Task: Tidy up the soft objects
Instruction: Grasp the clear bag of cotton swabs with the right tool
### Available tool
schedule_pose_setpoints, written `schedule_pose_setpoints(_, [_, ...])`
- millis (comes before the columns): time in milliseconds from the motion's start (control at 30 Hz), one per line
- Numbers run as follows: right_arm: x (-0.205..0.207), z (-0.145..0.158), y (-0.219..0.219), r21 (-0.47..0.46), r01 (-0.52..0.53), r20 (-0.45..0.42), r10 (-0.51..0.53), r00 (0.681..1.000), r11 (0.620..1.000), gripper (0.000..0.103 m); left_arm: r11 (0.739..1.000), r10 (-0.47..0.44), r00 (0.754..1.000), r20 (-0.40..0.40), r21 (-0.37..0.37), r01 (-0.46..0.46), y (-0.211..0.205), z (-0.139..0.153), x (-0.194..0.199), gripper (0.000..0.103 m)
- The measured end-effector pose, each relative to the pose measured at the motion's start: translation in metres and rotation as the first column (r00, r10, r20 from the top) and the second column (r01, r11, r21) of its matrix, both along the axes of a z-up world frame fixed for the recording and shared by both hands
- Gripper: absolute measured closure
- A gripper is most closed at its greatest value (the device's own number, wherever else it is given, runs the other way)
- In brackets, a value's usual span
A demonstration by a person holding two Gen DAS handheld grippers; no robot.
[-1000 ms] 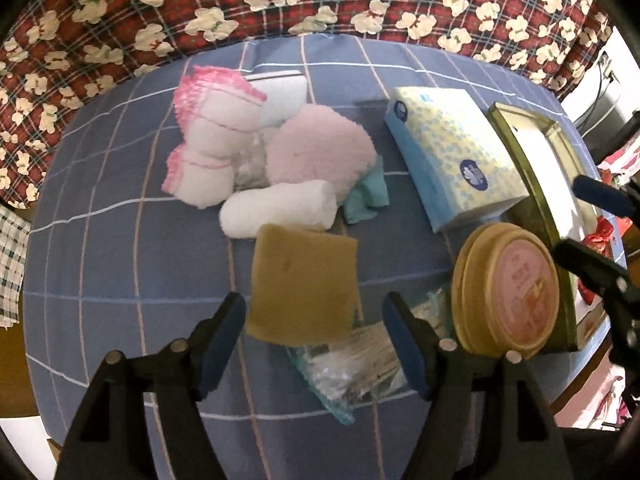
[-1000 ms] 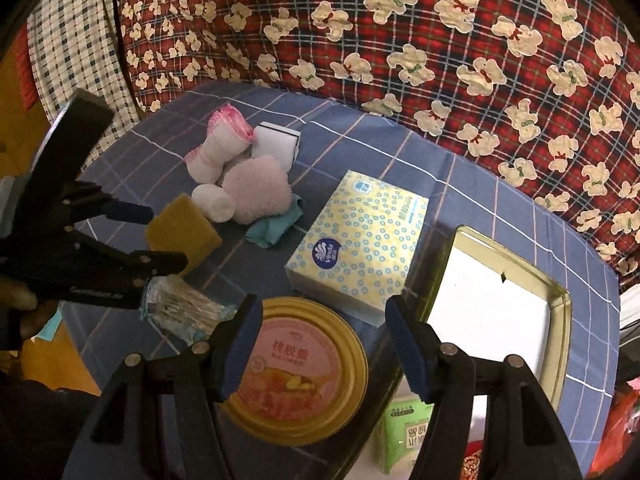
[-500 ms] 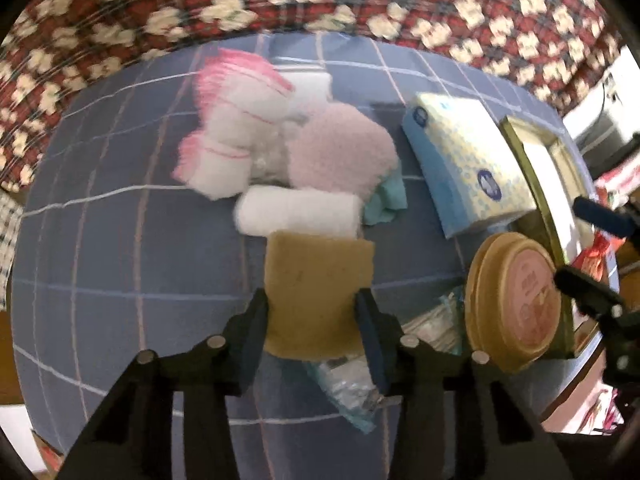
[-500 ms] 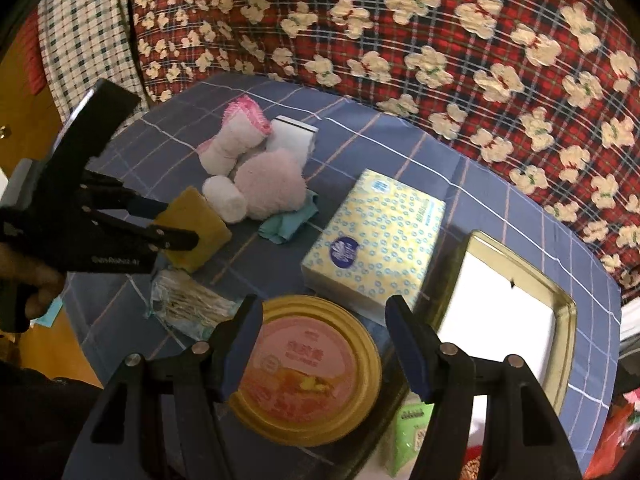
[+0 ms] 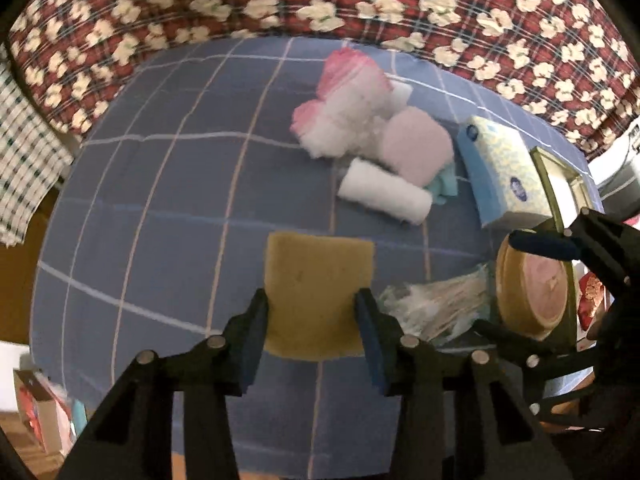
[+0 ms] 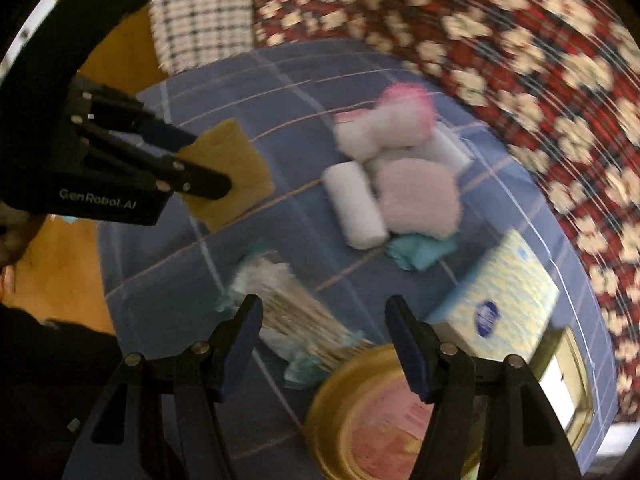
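The left gripper [image 5: 312, 312] pinches the yellow sponge [image 5: 318, 292] between its pads; the right gripper [image 6: 324, 332] stands spread — nothing held — above the cotton-swab bag [image 6: 288, 316], the round tin [image 6: 384, 412] just below.

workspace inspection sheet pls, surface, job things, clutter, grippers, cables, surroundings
Surface: blue checked cloth over the table.
Job's things: tan rectangular sponge; white rolled towel; fluffy pale pink pad; pink-edged white rolled cloths; crumpled teal cloth.
Clutter: yellow-and-blue tissue pack; clear bag of cotton swabs; round gold tin lid; gold-rimmed rectangular tray.
Grippers: left gripper clamps the sponge; right gripper open, holding nothing.
Cables: nothing seen.
Surroundings: red plaid floral fabric behind; checked white cloth at the side.
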State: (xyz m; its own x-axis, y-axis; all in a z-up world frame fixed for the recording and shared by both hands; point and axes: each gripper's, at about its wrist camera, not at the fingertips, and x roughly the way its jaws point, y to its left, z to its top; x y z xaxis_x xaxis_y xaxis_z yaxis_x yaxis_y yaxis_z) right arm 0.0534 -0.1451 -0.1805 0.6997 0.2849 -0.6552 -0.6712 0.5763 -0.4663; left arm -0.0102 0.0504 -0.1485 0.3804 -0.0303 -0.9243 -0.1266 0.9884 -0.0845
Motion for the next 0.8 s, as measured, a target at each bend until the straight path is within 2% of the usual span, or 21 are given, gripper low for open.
schedule_pose_setpoints(267, [-0.004, -0.024, 0.031, -0.152, -0.104, -0.009, 0.103, 0.995, 0.983, 0.037, 0.997, 0.073, 0.997, -0.004, -0.002, -0.073, 0.015, -0.002, -0.019, 0.061])
schedule_pose_setpoints(433, [0.0, -0.04, 0.045, -0.244, -0.108, 0.01, 0.113, 0.994, 0.964, 0.037, 0.997, 0.082, 0.997, -0.006, -0.001, -0.082, 0.015, -0.002, -0.026, 0.061])
schedule_pose_setpoints(533, [0.006, -0.045, 0.049, -0.267, -0.101, 0.014, 0.109, 0.994, 0.958, 0.048, 0.996, 0.087, 0.996, -0.004, 0.002, -0.087, 0.015, -0.002, -0.029, 0.061])
schedule_pose_setpoints(733, [0.016, -0.046, 0.056, -0.254, -0.111, -0.031, 0.107, 0.994, 0.961, 0.052, 0.995, 0.098, 0.995, -0.001, 0.011, -0.098, 0.015, 0.001, -0.033, 0.061])
schedule_pose_setpoints(800, [0.02, -0.046, 0.057, -0.239, -0.113, -0.051, 0.104, 0.993, 0.964, 0.057, 0.995, 0.097, 0.995, -0.003, 0.015, -0.097, 0.013, 0.002, -0.035, 0.061])
